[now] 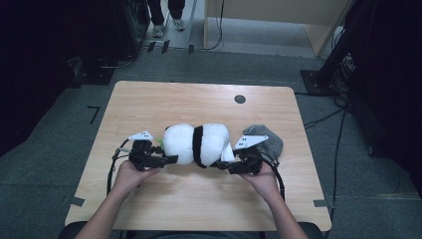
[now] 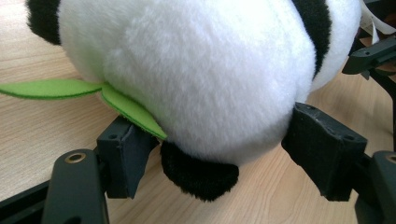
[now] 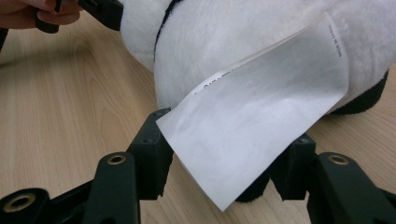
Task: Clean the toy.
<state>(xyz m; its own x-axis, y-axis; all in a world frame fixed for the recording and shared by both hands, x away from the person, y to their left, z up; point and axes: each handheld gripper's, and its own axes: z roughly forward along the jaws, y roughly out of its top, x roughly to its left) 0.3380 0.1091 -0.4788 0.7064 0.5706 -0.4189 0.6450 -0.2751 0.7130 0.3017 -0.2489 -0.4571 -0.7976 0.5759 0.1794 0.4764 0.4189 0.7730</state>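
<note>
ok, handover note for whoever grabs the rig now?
Left gripper: jaws straddle one end of the plush panda, pads at its fur; whether they press is unclear.
Right gripper: at the other end, jaws apart around the white tag, no clamp visible.
Panda lies mid-table, grey cloth behind the right gripper.
Done: both ends reached. Left: a firm grip; panda is not lifted.

The panda (image 1: 196,144) lies across the worktop's (image 1: 199,199) middle, blocking any straight path between the left gripper (image 1: 166,160) at its 9 o'clock end and the right gripper (image 1: 221,163) at its 3 o'clock end. A grey bundle (image 1: 266,142) crowds the 3 o'clock side. Bare wood lies open from 10 to 2 o'clock and along 6 o'clock.
</note>
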